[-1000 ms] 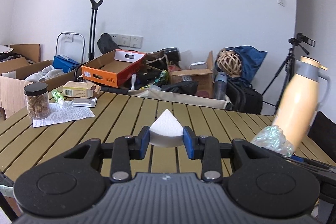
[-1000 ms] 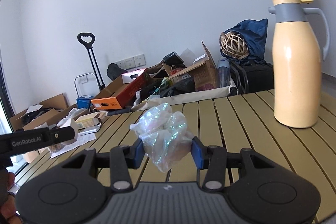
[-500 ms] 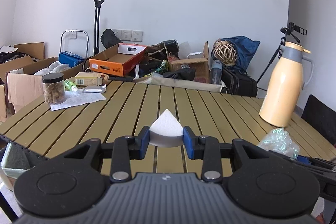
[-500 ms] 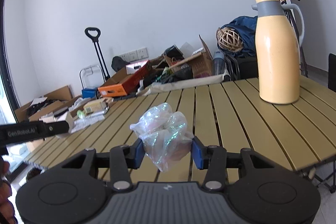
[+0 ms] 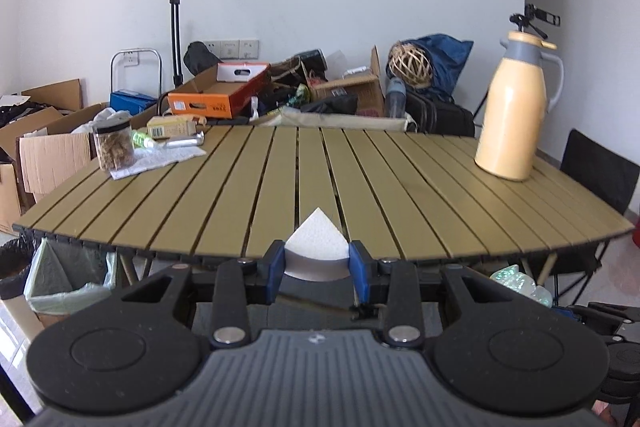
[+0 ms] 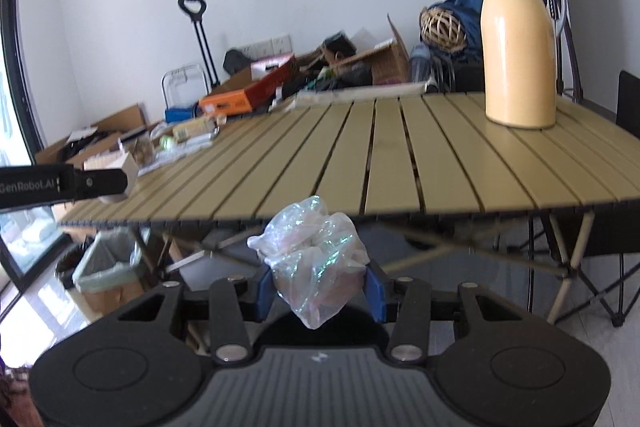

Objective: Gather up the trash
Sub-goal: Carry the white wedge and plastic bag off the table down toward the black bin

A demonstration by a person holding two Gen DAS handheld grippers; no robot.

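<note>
My left gripper (image 5: 317,265) is shut on a white wedge-shaped piece of foam (image 5: 316,247), held just off the near edge of the slatted table (image 5: 304,179). My right gripper (image 6: 320,285) is shut on a crumpled clear plastic bag (image 6: 314,259), in front of and slightly below the table's (image 6: 400,163) edge. The plastic bag (image 5: 520,281) also shows at the lower right of the left wrist view. The left gripper (image 6: 100,183) with its white piece appears at the left of the right wrist view. A bin lined with a pale green bag (image 5: 68,283) (image 6: 106,265) stands on the floor by the table's left corner.
On the table stand a yellow thermos jug (image 5: 516,115) at the right, and a jar (image 5: 114,147), a paper sheet and small boxes at the far left. Cardboard boxes, bags and a trolley handle (image 5: 175,27) crowd the floor behind. A black folding chair (image 5: 600,179) sits at the right.
Both grippers have drawn back from over the table to beyond its near edge and sunk a little, each keeping its piece. The table's underside and the lined bin have come into view.
</note>
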